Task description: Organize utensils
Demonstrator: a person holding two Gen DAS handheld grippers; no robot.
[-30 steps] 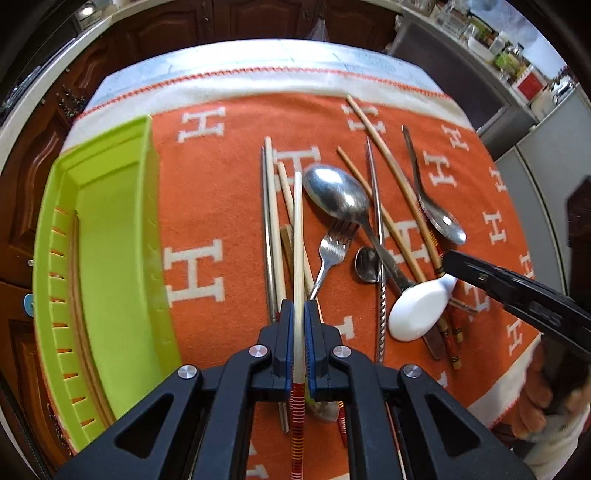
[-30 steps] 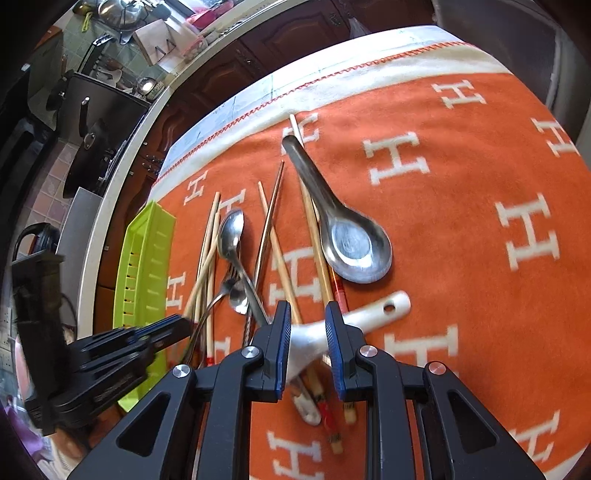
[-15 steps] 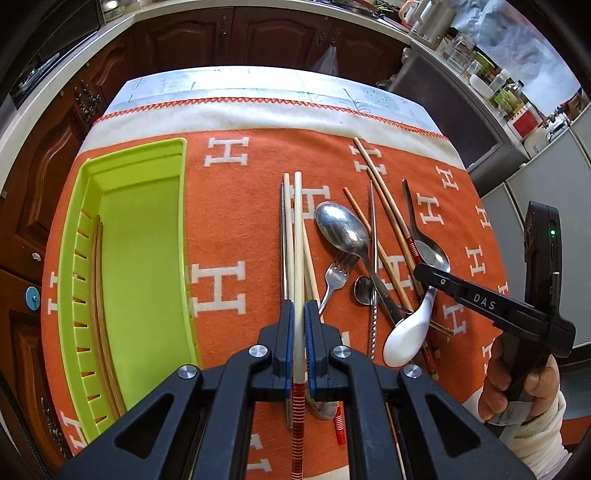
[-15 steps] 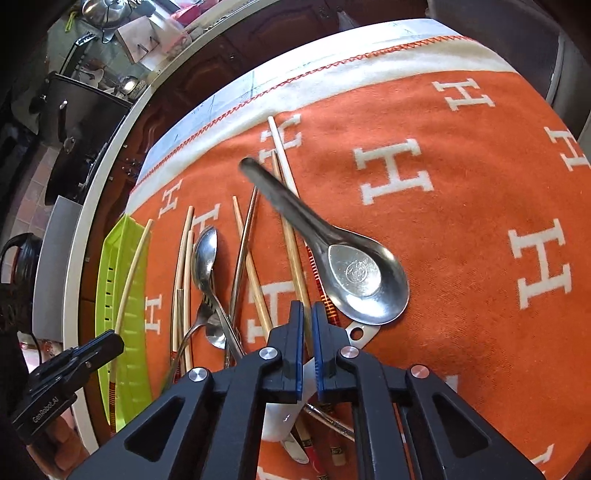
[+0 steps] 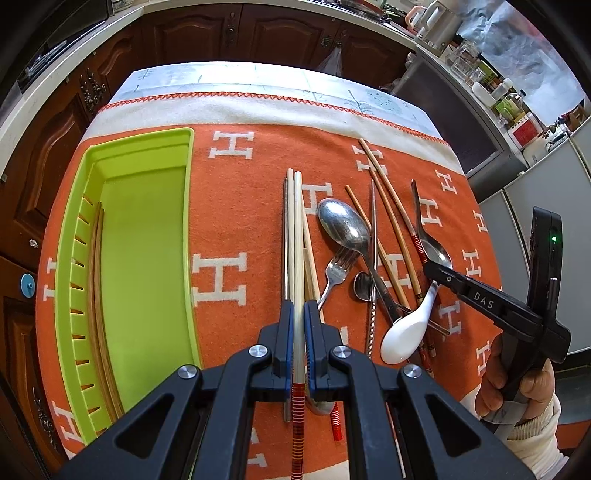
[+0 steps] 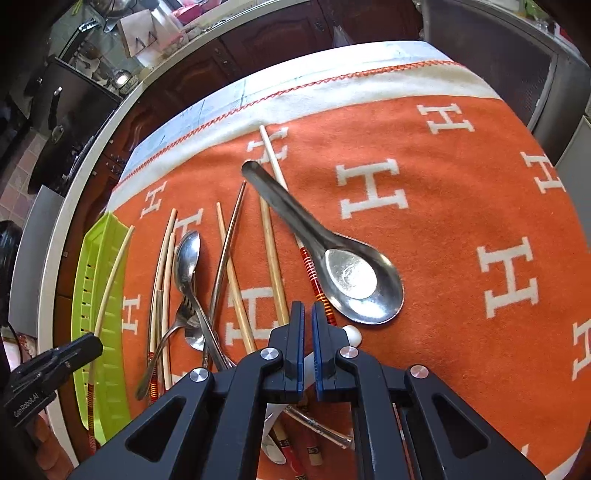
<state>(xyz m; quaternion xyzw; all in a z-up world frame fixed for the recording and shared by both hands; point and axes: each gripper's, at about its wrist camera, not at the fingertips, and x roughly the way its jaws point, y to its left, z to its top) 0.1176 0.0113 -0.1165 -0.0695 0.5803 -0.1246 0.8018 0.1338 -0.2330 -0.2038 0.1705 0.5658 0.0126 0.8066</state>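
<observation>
My left gripper [image 5: 298, 314] is shut on a pale chopstick [image 5: 297, 240] with a red-striped end and holds it above the orange cloth; it also shows in the right wrist view [image 6: 110, 280] over the tray. My right gripper [image 6: 307, 314] is shut on the handle of a white ceramic spoon [image 5: 406, 332], lifted off the pile. A green tray [image 5: 144, 258] lies at the left with one wooden chopstick [image 5: 96, 280] along its slotted side. Loose utensils lie between: a steel spoon [image 5: 345, 225], a fork [image 5: 337, 271], a metal soup spoon [image 6: 354, 277] and several chopsticks.
The orange cloth [image 6: 461, 192] with white H marks covers the table; its right half holds nothing but cloth. Dark cabinets [image 5: 258, 33] and a counter stand behind the far edge. A grey appliance [image 5: 532, 206] stands at the right.
My right gripper closed on the white spoon's handle and lifted it. My left gripper rose and drew back with the chopstick, so more of the tray shows.
</observation>
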